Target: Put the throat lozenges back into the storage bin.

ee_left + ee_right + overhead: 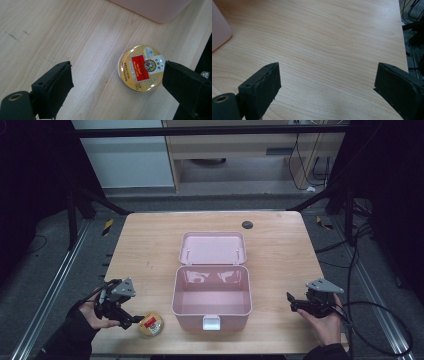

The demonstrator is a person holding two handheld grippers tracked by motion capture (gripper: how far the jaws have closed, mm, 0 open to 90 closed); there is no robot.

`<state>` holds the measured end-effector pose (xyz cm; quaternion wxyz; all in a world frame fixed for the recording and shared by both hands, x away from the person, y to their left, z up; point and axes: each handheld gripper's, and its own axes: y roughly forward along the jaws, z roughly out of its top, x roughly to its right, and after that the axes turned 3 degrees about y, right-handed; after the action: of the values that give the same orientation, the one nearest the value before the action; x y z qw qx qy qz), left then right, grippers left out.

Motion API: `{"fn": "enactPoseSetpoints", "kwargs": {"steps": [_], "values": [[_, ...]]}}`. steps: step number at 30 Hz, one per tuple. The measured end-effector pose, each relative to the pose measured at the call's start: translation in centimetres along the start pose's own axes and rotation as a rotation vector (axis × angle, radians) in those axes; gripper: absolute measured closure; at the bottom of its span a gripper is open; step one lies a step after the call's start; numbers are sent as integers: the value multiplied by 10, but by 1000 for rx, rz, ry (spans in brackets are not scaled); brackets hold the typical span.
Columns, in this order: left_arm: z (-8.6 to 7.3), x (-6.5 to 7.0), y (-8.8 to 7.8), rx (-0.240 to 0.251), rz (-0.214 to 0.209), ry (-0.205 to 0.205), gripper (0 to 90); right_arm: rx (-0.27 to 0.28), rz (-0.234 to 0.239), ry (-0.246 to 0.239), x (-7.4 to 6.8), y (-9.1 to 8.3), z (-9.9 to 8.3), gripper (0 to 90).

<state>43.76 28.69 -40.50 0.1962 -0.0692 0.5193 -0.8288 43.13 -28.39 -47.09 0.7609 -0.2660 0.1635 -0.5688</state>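
Nearest to us in the high view are our two forearms, coming in from the bottom edge, each hand holding a gripper over the wooden table (150,245). Our left gripper (131,319) sits at the near left corner with its jaws spread wide apart. In the left gripper view a small round tin (141,68) with a gold lid and a red label lies flat on the wood between them. One jaw is right against the tin's rim, though we cannot tell whether it touches; the other stands well clear across bare wood. The tin (150,324) lies just left of the pink box (211,312), near its front corner and close to the table's near edge. The box stands open at the middle of the table, its lid (213,248) laid back flat behind it and a white latch (211,322) at its front wall; its inside looks bare. Our right gripper (295,304) hangs to the right of the box, apart from it, jaws also wide open, with plain wood between them in the right gripper view and a corner of the pink box at that view's left edge.
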Motion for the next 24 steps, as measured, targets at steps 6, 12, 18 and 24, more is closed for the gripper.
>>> {"fn": "enactPoseSetpoints", "kwargs": {"steps": [6, 12, 18, 24], "values": [[2, 6, 11, -34, -23, 31, 72, -5, 6, -3, 0, 0, 0, 66], [3, 12, 21, -57, -48, 57, 66, -17, 7, -10, -1, 2, -1, 63], [3, 17, 32, -80, -65, 77, 62, -23, 5, -21, -1, 3, -1, 61], [3, 20, 41, -113, -81, 103, 56, -36, 6, -22, -2, 4, -1, 58]]}}
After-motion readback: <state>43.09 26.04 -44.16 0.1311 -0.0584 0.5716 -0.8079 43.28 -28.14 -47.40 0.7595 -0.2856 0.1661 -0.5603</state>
